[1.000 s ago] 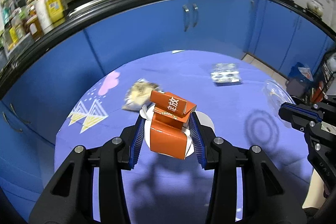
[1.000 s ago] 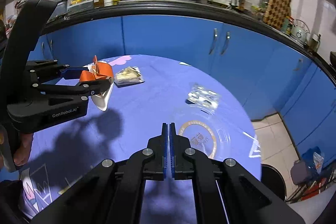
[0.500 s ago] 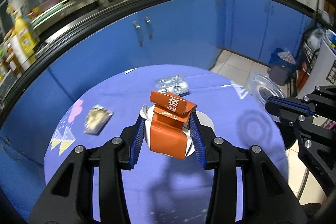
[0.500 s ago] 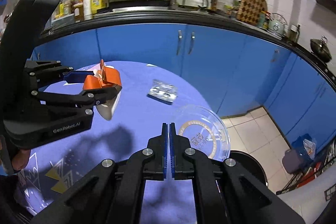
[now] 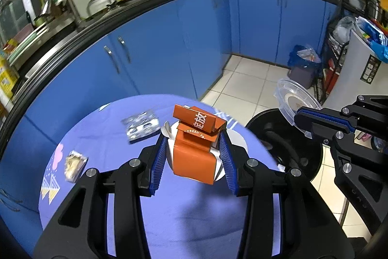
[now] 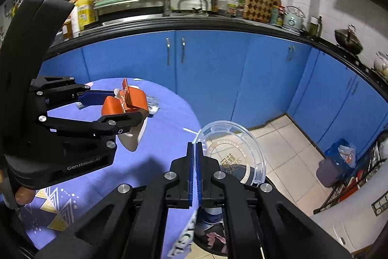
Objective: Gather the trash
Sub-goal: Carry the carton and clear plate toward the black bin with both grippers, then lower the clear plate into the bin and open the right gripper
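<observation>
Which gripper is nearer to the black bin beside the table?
Right. The right gripper, shut on the clear plastic lid, hangs right at the black bin. The left gripper, shut on the orange carton, is back over the table.

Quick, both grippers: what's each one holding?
Left gripper: closed on the orange carton.
Right gripper: closed on the rim of the clear plastic lid.

Left black two-finger gripper with blue pads (image 5: 194, 159) raised above table level, jaws clamped on both sides of orange folded paper carton (image 5: 195, 149). Right black two-finger gripper with blue pads (image 6: 195, 157) held lower, to the right, jaws pressed nearly together, rim of clear round plastic lid (image 6: 232, 154) pinched between pads.
</observation>
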`<action>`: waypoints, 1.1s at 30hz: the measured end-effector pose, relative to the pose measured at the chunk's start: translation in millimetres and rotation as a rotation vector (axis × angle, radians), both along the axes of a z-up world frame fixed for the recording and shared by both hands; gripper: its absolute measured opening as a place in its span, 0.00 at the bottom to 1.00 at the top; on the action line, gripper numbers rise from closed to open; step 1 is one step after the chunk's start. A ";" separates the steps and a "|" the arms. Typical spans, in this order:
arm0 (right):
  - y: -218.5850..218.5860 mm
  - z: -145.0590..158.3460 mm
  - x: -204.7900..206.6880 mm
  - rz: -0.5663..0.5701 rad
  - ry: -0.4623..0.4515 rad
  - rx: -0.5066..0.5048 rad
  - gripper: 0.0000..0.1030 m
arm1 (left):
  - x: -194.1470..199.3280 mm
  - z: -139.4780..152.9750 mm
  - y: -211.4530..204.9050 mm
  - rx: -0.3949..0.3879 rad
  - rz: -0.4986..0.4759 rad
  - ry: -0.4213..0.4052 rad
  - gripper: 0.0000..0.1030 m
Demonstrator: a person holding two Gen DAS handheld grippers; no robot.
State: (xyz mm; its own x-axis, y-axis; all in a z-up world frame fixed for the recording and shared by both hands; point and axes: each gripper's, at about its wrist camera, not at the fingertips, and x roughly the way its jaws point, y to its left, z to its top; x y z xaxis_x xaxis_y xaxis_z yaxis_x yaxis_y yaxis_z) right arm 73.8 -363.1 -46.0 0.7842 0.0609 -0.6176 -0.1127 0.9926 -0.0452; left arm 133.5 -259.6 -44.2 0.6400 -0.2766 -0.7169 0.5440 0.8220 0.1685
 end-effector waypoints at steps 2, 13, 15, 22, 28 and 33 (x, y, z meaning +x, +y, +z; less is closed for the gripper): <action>-9.5 0.1 -0.5 -0.013 -0.001 0.010 0.02 | 1.2 -0.1 -9.6 0.007 -0.012 -0.003 0.42; -50.7 -1.0 2.3 -0.067 -0.011 0.030 0.02 | 7.2 2.6 -53.9 0.014 -0.054 -0.008 0.43; -57.7 -1.1 4.3 -0.081 -0.017 0.028 0.02 | 9.1 2.3 -59.2 0.013 -0.057 -0.007 0.43; -71.0 -4.4 6.5 -0.107 -0.029 0.033 0.03 | 16.0 -0.7 -70.9 0.017 -0.058 -0.001 0.43; -76.0 -5.4 12.9 -0.111 -0.033 0.030 0.03 | 21.0 -1.9 -76.8 0.018 -0.061 -0.001 0.43; -80.3 -7.2 16.3 -0.118 -0.033 0.036 0.03 | 22.7 -3.2 -78.7 0.022 -0.065 -0.002 0.43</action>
